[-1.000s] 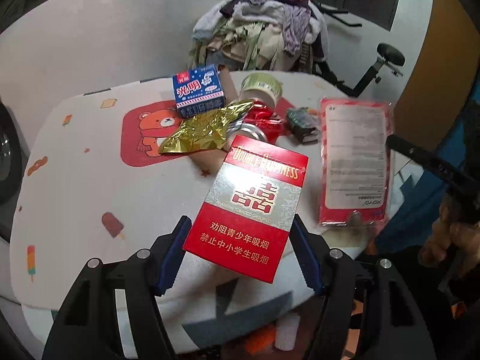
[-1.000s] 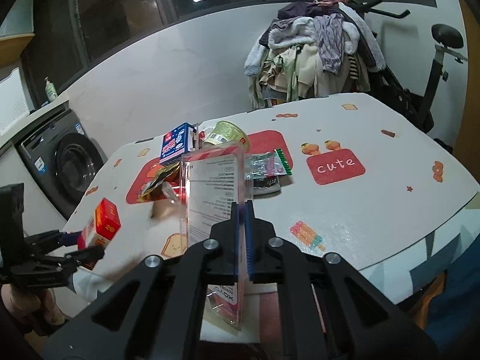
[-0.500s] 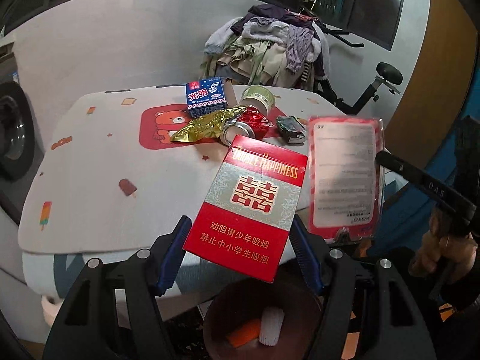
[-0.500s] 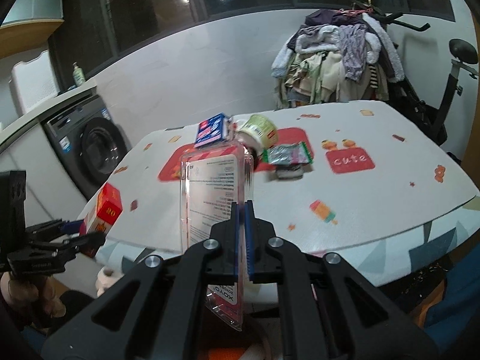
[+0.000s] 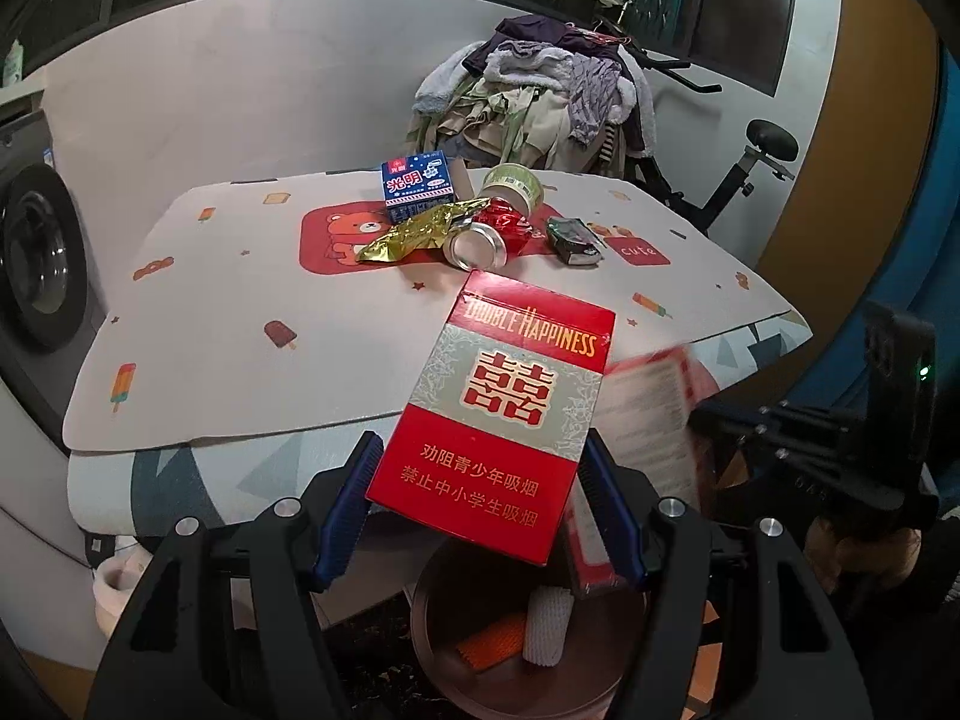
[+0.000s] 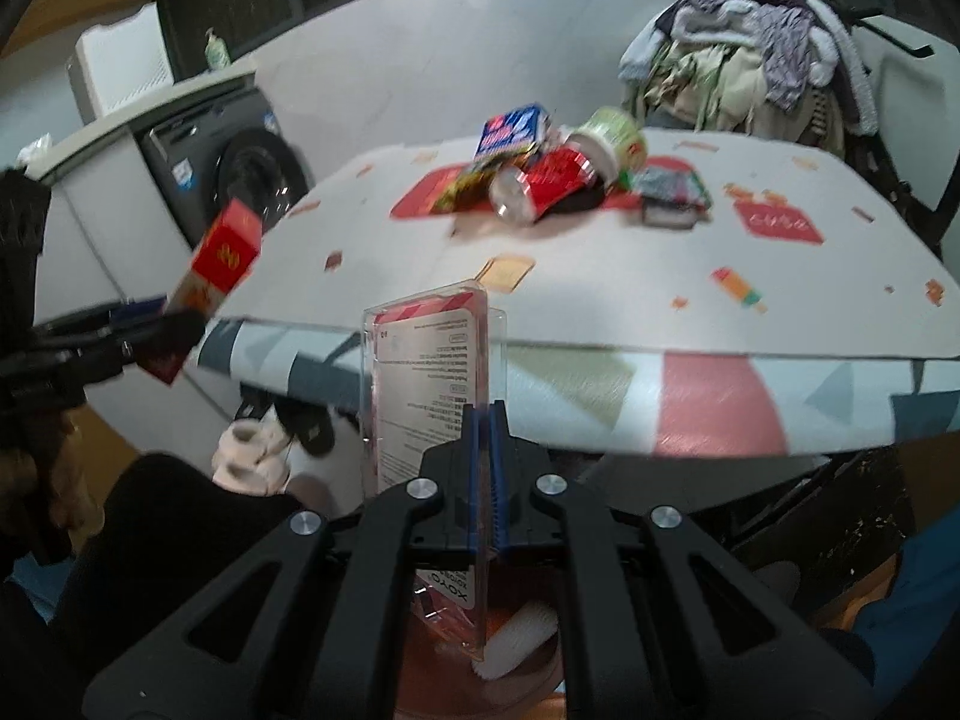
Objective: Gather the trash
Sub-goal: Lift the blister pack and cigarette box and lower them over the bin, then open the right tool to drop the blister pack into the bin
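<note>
My left gripper (image 5: 480,516) is shut on a red Double Happiness cigarette box (image 5: 498,414) and holds it above a brown trash bin (image 5: 528,648) on the floor in front of the table. My right gripper (image 6: 487,468) is shut on a clear plastic package with a red-and-white card (image 6: 429,372), tilted down over the same bin (image 6: 516,660); the package also shows blurred in the left wrist view (image 5: 654,420). The cigarette box shows at the left of the right wrist view (image 6: 216,276).
On the table (image 5: 210,330) lie a blue carton (image 5: 417,186), a gold wrapper (image 5: 420,231), a crushed red can (image 5: 489,237), a green cup (image 5: 513,186) and a dark packet (image 5: 576,234). The bin holds a white roll (image 5: 546,624) and orange scrap. A washing machine (image 5: 36,264) stands left.
Both grippers have pulled back off the table and lowered. The plastic package now tips down toward the bin, and the cigarette box hangs over the bin's rim.
</note>
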`<state>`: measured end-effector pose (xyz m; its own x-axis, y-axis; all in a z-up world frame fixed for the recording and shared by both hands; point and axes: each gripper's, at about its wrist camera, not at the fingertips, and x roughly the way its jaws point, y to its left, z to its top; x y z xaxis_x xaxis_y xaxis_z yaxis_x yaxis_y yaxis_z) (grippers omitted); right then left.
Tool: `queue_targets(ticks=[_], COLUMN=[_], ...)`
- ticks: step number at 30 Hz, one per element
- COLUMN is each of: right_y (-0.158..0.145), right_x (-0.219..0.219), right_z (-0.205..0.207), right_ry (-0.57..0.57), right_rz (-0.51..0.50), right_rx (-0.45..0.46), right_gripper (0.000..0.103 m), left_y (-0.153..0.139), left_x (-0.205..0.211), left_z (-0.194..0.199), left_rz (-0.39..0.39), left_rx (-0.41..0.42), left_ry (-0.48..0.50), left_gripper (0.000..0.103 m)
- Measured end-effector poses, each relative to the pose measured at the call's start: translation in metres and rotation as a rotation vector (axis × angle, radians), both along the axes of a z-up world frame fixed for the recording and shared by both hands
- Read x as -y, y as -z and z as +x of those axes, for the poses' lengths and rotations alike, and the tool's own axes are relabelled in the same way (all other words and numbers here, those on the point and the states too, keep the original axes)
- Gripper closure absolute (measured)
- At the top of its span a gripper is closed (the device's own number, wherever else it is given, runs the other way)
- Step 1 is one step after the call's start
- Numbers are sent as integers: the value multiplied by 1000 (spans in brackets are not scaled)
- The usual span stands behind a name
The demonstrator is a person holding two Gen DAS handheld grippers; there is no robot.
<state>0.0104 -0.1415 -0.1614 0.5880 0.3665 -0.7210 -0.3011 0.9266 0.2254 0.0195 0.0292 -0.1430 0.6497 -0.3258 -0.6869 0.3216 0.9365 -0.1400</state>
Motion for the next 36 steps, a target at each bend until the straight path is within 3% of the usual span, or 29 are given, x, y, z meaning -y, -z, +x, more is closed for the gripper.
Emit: queue_targets(ticks=[21, 28, 31, 34, 36], right_y=[67, 77, 73, 62, 50], right_x=[-31, -30, -24, -16, -12], right_z=[1, 3, 5, 7, 7], right_ry=[-108, -106, -78, -62, -56], right_rz=[-62, -63, -43, -56, -91], right_rx=[-242, -292, -279, -230, -160], right_gripper=[94, 87, 69, 65, 45], left_y=[16, 25, 27, 31, 34], left_x=[6, 13, 14, 16, 16], left_z=[-3, -6, -8, -10, -11], left_rz=[-8, 21, 29, 41, 52], left_rx=[-12, -1, 2, 11, 15], left_ry=[38, 84, 98, 118, 134], left_gripper=[38, 38, 38, 38, 38])
